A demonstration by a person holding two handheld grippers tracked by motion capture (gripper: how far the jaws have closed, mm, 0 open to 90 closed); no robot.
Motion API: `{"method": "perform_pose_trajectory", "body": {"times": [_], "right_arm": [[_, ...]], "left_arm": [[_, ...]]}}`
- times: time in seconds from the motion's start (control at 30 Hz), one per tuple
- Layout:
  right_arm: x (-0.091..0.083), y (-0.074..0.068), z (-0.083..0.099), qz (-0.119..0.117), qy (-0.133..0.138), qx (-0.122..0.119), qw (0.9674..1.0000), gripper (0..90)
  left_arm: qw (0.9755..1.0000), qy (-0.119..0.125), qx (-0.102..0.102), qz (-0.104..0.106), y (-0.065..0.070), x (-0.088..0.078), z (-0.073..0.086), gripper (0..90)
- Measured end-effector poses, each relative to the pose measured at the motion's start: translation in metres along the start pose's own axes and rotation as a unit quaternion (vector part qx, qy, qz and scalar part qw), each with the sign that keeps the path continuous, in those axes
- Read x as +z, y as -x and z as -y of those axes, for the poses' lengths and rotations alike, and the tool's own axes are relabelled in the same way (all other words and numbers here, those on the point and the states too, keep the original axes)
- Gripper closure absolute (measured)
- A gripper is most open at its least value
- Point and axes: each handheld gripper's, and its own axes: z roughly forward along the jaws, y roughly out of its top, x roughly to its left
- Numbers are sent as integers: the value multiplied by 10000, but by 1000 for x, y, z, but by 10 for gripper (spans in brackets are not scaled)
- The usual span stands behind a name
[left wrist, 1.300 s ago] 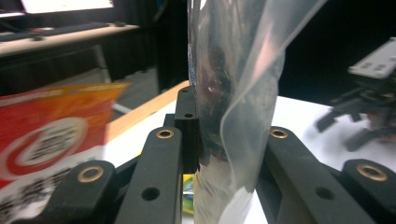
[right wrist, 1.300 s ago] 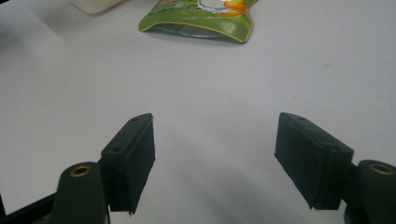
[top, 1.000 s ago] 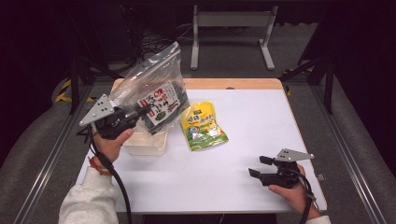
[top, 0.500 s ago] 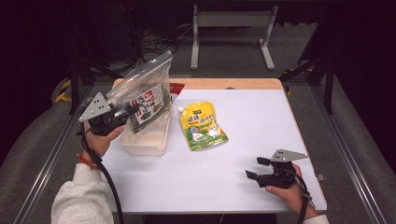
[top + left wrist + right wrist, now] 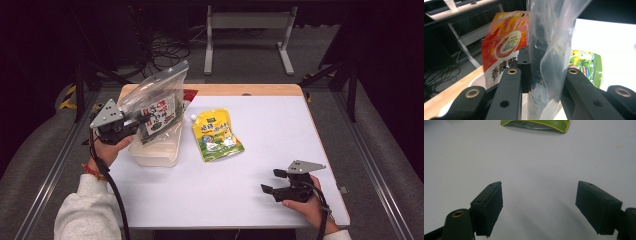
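Clear plastic bag (image 5: 157, 102), crinkled, holds a dark packet; left tool (image 5: 131, 122) clamps its edge. Left gripper view adds a red packet (image 5: 504, 45) behind. Right tool (image 5: 269, 182) gapes empty.

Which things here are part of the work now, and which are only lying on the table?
In the job:
- clear plastic bag, pinched by the left gripper
- dark snack packet inside the bag
- white tub under the bag

Lying about:
- yellow-green pouch on the table
- red packet behind the bag
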Motion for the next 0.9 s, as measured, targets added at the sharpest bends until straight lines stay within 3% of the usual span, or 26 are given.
{"method": "perform_pose_trajectory", "body": {"times": [0.13,0.33,0.43,0.47,0.77,0.9], "right_arm": [[2,-1,0,-41,-56,-9,10000,217],[2,0,1,-47,-81,14,10000,216],[2,-1,1,-57,-74,9,10000,215],[3,-2,1,-64,-80,3,9999,214],[5,-3,0,-101,-137,-37,9998,212],[4,-4,0,-103,-100,-61,9999,210]], "left_arm": [[9997,-214,70,-6,-1,0,-4,774],[9996,-292,57,14,-10,-11,-7,772],[9991,-374,57,188,-16,-10,-5,770],[9990,-351,32,280,-18,-9,-4,770],[9991,-252,-165,302,-17,4,1,757],[9991,-170,-336,213,-16,13,8,741]]}}
